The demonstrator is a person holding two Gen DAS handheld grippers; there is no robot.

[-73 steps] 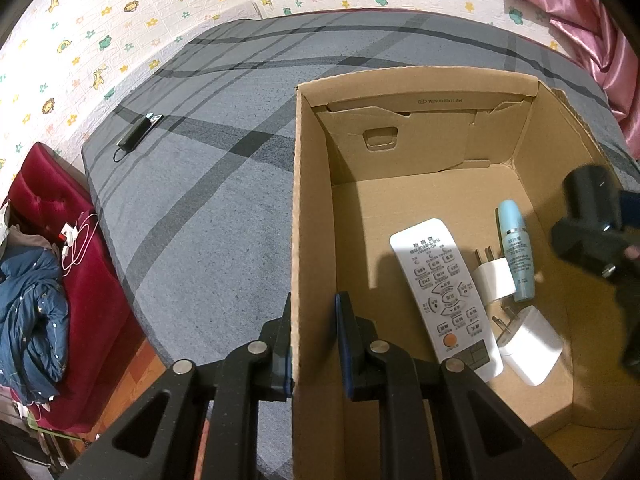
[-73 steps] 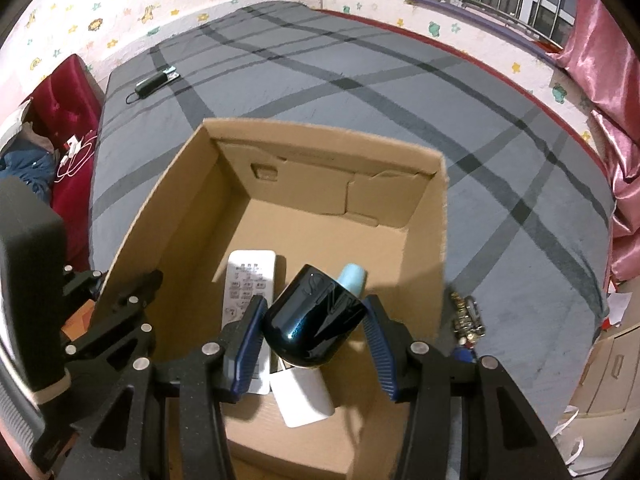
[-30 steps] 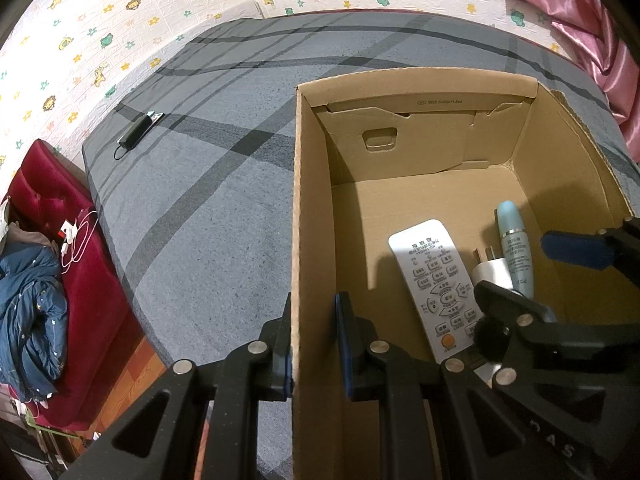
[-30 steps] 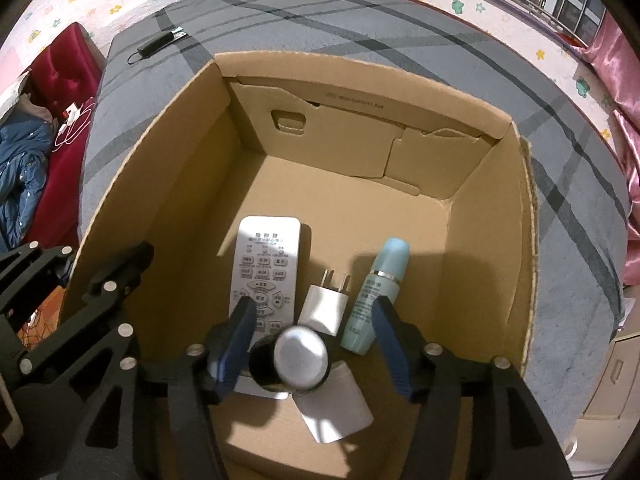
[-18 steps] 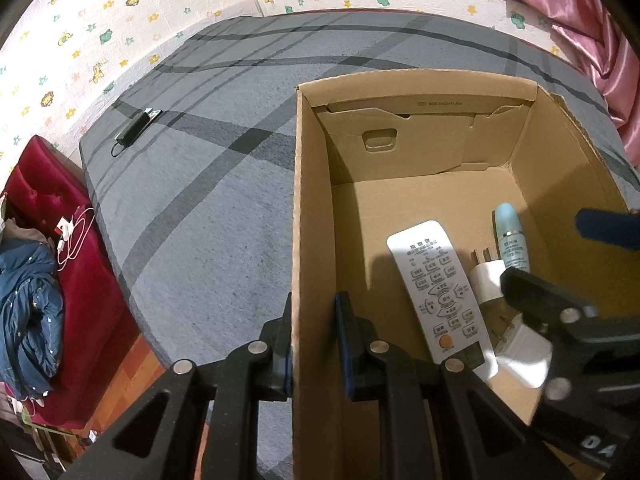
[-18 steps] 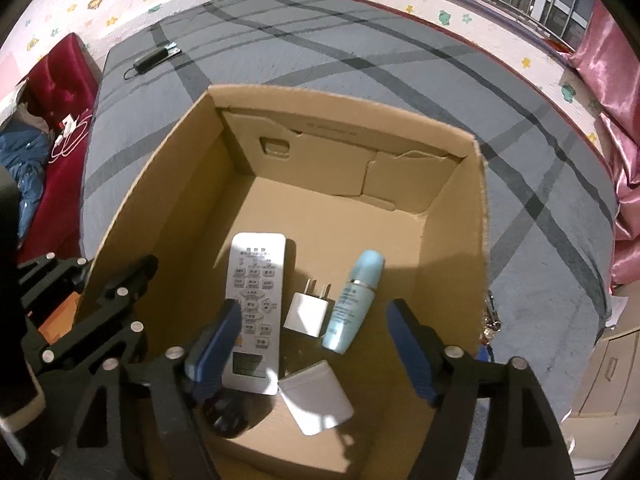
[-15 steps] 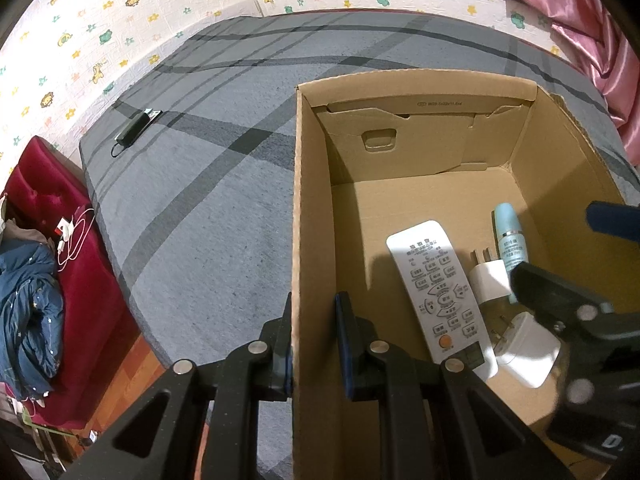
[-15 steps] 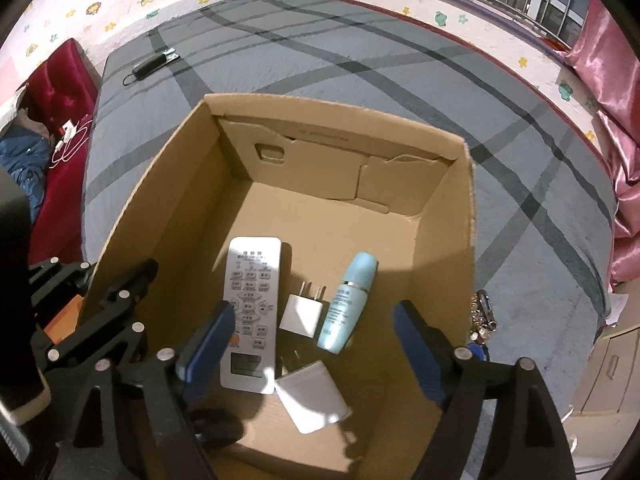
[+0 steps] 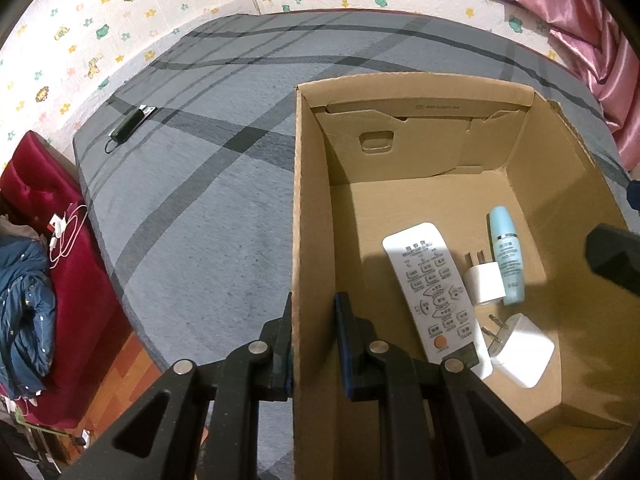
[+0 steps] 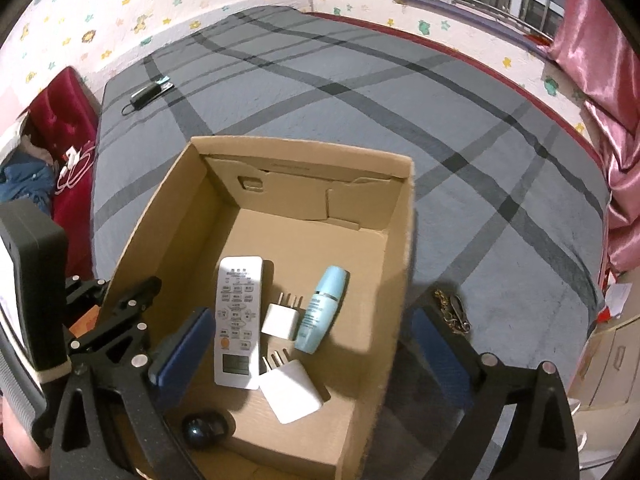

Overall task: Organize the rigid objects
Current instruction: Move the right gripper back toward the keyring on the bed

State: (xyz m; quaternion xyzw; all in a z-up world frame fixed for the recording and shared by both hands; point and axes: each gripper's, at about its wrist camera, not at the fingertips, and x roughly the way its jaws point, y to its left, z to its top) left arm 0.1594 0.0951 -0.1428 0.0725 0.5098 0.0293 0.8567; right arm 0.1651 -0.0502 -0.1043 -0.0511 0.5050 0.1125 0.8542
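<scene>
The box sits on a bed with a grey striped cover. The left tongs are clamped on the box's left wall, one finger outside and one inside, pinching the cardboard near its near end.

The right tongs hang above the box, their jaws opening and already very wide; nothing is between them. Their left pad shows over the box's left side, and the right one lies beyond the right wall. In the left wrist view only a dark part of these tongs shows at the right edge.

Five things lie on the box floor. A white remote lies lengthwise towards the left, its orange button at the near end. Just right of it is a small white plug, prongs pointing away. A pale blue bottle lies beside that plug, touching or nearly so, cap end away. A larger white plug lies nearer, its prongs towards the remote's near corner. A dark, glossy round thing rests in the near left corner, partly behind the right tongs' frame, apart from the pads.

On the cover, well beyond the box, lies a small black device with a cord. Keys lie on the cover just right of the box.
</scene>
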